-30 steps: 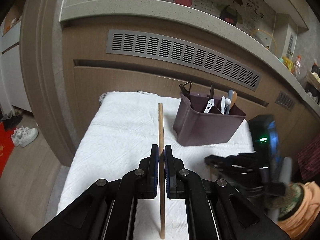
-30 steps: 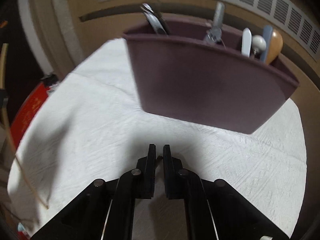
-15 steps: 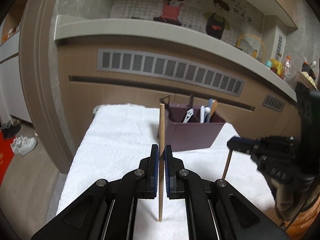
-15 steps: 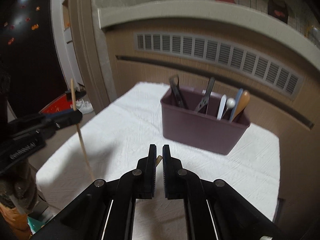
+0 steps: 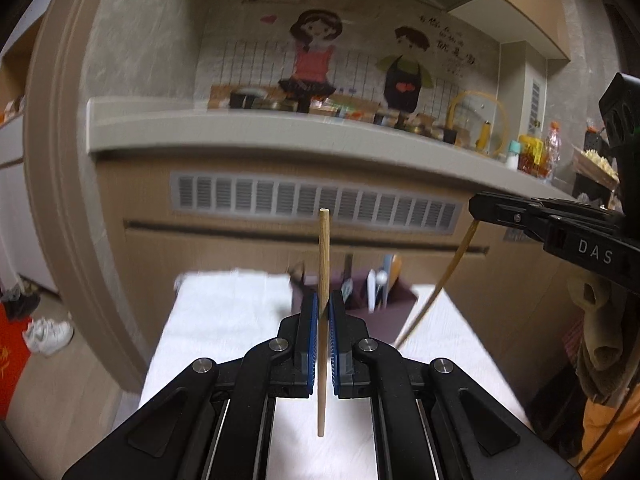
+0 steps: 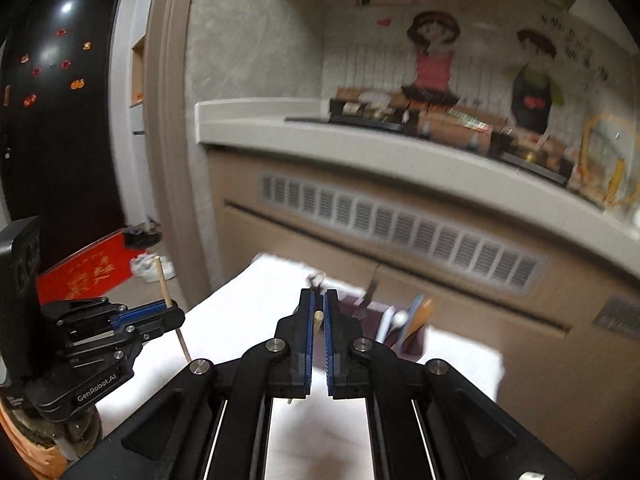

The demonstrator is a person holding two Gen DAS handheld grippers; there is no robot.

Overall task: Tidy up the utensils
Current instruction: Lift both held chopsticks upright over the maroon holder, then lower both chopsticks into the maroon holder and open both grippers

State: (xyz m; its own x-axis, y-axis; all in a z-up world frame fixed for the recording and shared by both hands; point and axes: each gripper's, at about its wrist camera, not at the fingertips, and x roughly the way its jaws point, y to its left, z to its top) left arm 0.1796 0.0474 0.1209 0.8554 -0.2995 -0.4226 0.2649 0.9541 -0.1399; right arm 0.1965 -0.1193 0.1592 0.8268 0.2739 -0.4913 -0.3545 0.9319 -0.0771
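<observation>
The fingers [image 5: 304, 344] of the left gripper [image 5: 324, 300] are clamped on a wooden chopstick [image 5: 323, 264], which stands upright between the pads. The fingers [image 6: 306, 336] of the right gripper [image 6: 319, 300] are clamped on a second chopstick [image 6: 318, 317], gripped near its upper end so that the shaft hangs down at a slant.

Landmark: the maroon utensil holder [image 5: 394, 300] on the white-covered desk [image 5: 224, 312].

Hazards, left to right:
- Left chopstick: it is held near mid-length by narrow pads. A smooth round shaft is likely to pivot or slip if the gripper tilts sharply. Its lower end hangs above the desk, nearer than the holder; a premature descent would strike the cloth.
- Holder: it already carries several utensils. A chopstick entering at an angle could catch on them or on the rim and tip the light container.
- Right chopstick: with only the tip gripped, the long free end can swing. It could strike the left gripper or the holder wall during approach.
- Both grippers sit close together in front of the holder. Simultaneous insertion risks collision.

Appearance of the chopsticks: both are plain, light-brown, thin and round, with blunt ends. The left one is in front of the holder, the right one to its right.
</observation>
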